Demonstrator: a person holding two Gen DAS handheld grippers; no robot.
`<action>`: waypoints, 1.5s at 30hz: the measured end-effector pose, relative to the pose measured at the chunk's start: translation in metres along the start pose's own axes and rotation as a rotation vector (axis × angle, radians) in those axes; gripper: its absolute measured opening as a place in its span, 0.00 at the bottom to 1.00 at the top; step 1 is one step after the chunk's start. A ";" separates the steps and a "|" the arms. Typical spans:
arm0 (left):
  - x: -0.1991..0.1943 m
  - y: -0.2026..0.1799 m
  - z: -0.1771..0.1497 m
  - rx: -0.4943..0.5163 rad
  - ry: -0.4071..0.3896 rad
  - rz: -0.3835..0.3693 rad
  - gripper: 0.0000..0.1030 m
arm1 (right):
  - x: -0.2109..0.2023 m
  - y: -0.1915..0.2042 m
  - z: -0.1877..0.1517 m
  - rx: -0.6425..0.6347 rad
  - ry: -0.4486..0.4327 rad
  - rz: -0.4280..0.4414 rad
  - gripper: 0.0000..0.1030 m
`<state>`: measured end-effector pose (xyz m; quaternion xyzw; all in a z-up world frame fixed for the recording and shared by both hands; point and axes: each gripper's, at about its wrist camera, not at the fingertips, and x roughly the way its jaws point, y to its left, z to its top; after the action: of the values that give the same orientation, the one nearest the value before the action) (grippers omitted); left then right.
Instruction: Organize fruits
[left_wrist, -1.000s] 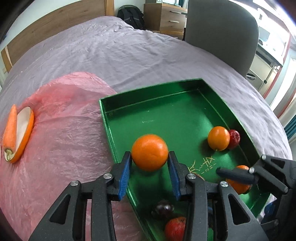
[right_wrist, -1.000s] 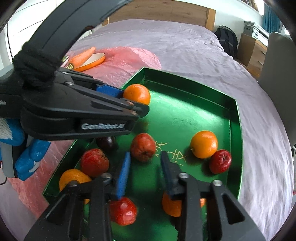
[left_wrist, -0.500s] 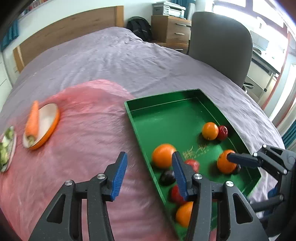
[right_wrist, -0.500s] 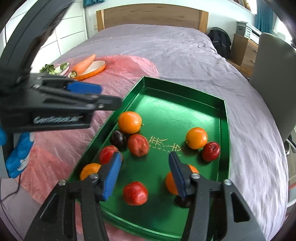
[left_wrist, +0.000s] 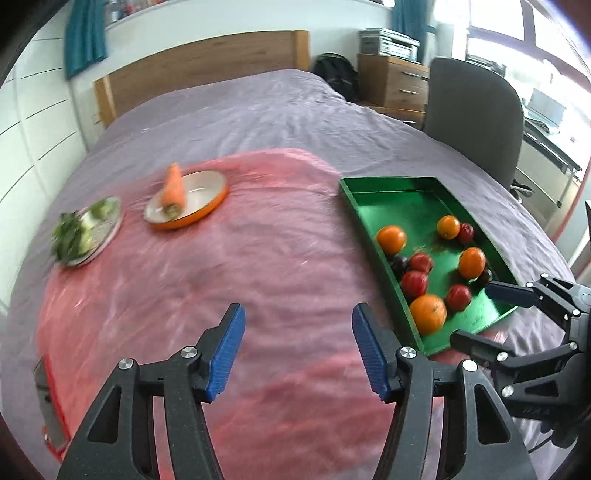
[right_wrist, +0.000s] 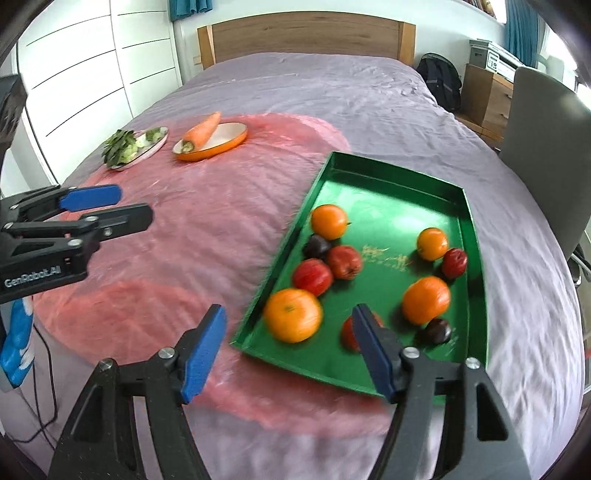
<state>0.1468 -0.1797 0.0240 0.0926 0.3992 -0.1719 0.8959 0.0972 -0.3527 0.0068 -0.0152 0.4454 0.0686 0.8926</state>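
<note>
A green tray (right_wrist: 391, 199) (left_wrist: 402, 186) lies on the bed and holds several oranges, red apples and dark plums. The orange just set down (right_wrist: 328, 221) (left_wrist: 391, 239) rests near the tray's left wall. A larger orange (right_wrist: 293, 314) sits at the near left corner. My left gripper (left_wrist: 297, 349) is open and empty, above the pink sheet, left of the tray. It also shows in the right wrist view (right_wrist: 107, 206). My right gripper (right_wrist: 288, 350) is open and empty, over the tray's near edge, and shows in the left wrist view (left_wrist: 480, 314).
An orange dish (right_wrist: 221, 142) with a carrot (right_wrist: 201, 131) and a plate of greens (right_wrist: 129, 146) sit at the far left on the pink sheet (right_wrist: 207, 221). A grey chair (right_wrist: 546, 147) stands right of the bed. A phone-like object (left_wrist: 48, 402) lies near left.
My left gripper let go of the orange in the tray, opened wide and pulled back left over the pink sheet. My right gripper also drew back and opened wider.
</note>
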 end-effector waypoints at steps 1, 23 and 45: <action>-0.005 0.004 -0.005 -0.005 -0.001 0.005 0.54 | -0.003 0.006 -0.002 0.002 0.000 0.003 1.00; -0.122 0.092 -0.091 -0.187 -0.107 0.159 0.82 | -0.064 0.116 -0.026 0.012 -0.076 -0.045 1.00; -0.164 0.110 -0.127 -0.224 -0.132 0.234 0.85 | -0.099 0.136 -0.046 -0.001 -0.167 -0.133 1.00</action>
<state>0.0001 -0.0016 0.0652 0.0265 0.3427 -0.0265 0.9387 -0.0164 -0.2329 0.0624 -0.0395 0.3672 0.0103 0.9292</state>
